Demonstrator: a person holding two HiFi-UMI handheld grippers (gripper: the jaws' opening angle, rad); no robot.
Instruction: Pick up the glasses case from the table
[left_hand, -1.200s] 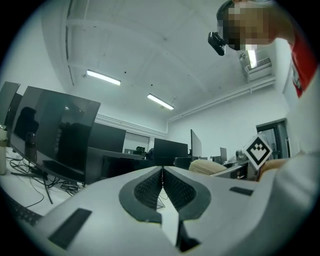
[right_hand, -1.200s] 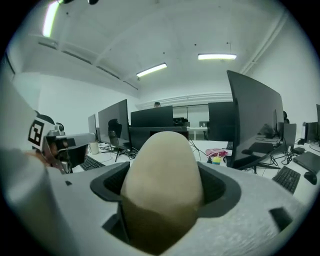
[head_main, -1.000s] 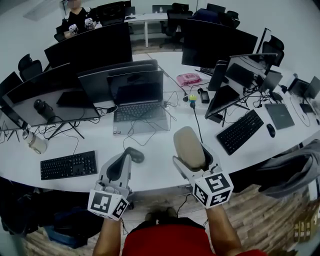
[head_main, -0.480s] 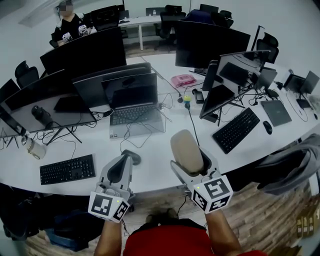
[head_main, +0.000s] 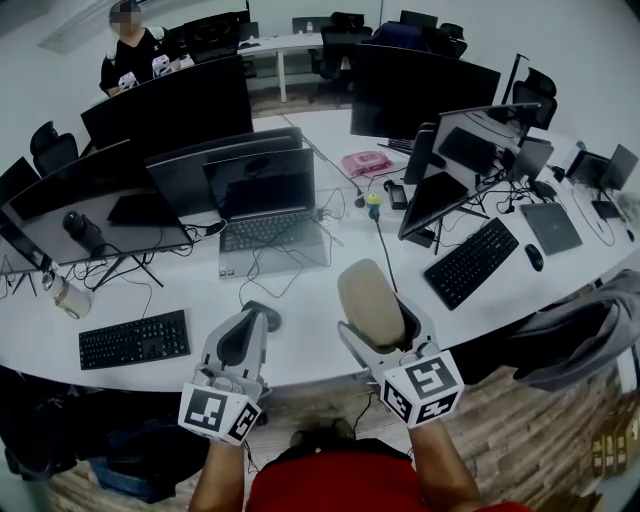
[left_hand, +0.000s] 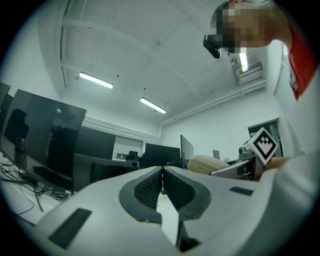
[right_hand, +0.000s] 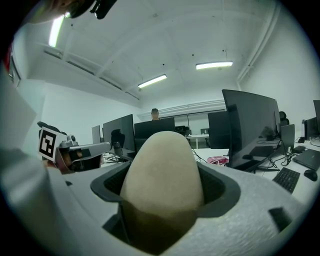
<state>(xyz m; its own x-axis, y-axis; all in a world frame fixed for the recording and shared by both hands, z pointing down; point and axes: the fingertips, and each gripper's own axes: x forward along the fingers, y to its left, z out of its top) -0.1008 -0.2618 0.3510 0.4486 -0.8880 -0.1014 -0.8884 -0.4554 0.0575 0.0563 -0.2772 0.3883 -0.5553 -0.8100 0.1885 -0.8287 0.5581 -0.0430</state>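
Observation:
The beige oval glasses case (head_main: 366, 301) is held off the white table (head_main: 310, 340), clamped between the jaws of my right gripper (head_main: 385, 318). In the right gripper view the glasses case (right_hand: 162, 175) fills the gap between both pads and sticks out past them. My left gripper (head_main: 243, 335) hovers near the table's front edge, to the left of the case. Its black pads (left_hand: 150, 189) meet with nothing between them. In the left gripper view the case (left_hand: 208, 163) shows at the right, in the other gripper.
A laptop (head_main: 270, 215) sits on the table behind the grippers, with trailing cables (head_main: 275, 272), a black keyboard (head_main: 134, 339) at left, another keyboard (head_main: 482, 259) at right, several monitors (head_main: 425, 85), a pink box (head_main: 364, 161) and a dark mouse-like thing (head_main: 265, 315). A person (head_main: 130, 50) sits far back.
The head camera has shifted slightly, so the scene sits a little lower and to the left. Both grippers keep their places and the case stays in the right one.

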